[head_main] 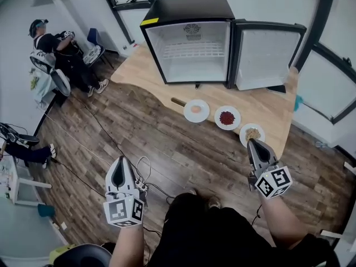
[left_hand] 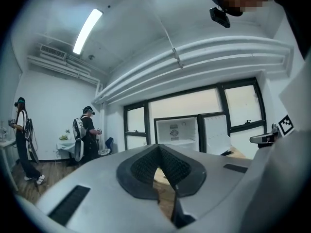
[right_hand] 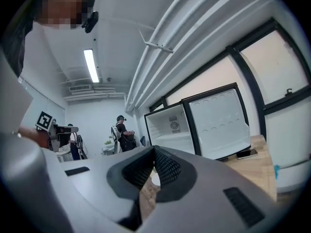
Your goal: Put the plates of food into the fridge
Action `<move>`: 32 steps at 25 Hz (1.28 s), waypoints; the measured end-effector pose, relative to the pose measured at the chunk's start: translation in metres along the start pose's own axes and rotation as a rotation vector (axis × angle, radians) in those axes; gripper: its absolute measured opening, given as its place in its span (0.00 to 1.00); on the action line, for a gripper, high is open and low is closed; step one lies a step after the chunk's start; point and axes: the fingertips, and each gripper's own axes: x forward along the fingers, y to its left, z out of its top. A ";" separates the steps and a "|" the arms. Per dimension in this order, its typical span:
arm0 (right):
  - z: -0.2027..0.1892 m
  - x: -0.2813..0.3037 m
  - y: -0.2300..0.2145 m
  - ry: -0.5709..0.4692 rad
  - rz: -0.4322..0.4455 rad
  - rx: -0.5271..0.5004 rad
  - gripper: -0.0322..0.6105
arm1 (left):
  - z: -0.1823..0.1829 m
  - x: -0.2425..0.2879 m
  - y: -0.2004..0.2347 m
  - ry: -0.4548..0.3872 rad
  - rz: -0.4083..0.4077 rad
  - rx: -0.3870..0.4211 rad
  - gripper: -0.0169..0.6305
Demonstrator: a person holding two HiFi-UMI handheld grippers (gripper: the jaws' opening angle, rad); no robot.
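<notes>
Plates of food (head_main: 227, 117), 3 in a row, sit on the table (head_main: 139, 74) before the open fridge (head_main: 189, 7). Your left gripper (head_main: 118, 164) and right gripper (head_main: 252, 143) are pressed together, empty. Pinch a rim shallowly and it may tip, spilling.

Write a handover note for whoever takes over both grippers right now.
Left gripper shut, empty, over the floor.
Right gripper shut, empty, in line with the tan-food plate.
On the table before the open fridge: pale-food plate, red-food plate, tan-food plate.
Done: nothing loaded; fridge holds no plate.
Left: all three plates.
</notes>
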 end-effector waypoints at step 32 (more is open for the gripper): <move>-0.042 0.236 0.021 0.061 -0.449 0.138 0.08 | -0.028 0.369 0.075 -0.081 -0.586 0.016 0.03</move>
